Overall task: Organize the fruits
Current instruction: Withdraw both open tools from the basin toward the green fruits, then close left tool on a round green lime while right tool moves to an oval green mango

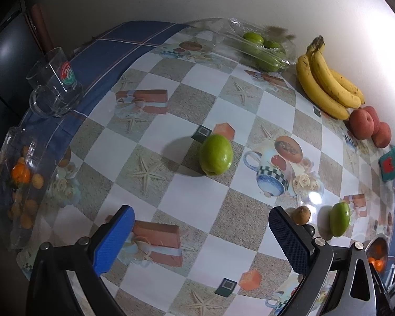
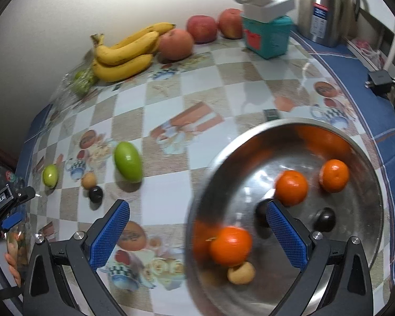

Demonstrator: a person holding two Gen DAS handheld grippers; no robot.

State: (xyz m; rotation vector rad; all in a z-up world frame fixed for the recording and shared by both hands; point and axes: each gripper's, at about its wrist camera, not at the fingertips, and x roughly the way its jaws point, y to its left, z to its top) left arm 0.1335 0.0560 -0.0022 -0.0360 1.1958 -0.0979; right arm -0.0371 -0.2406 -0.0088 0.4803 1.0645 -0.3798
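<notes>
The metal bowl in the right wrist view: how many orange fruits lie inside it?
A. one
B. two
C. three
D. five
C: the metal bowl holds three orange fruits, one near the front, one in the middle and one at the back; the other orange patches are reflections on its wall.

My right gripper (image 2: 197, 233) hangs with its jaws wide apart over the checked surface (image 2: 192, 100), its right finger above the steel bowl (image 2: 366, 184). In the bowl I see three oranges (image 2: 291, 187), two dark plums (image 2: 325, 220) and a small tan fruit (image 2: 241, 272). To the left lies a green mango (image 2: 127, 162); bananas (image 2: 123, 52) and apples (image 2: 201, 28) line the far wall.
</notes>
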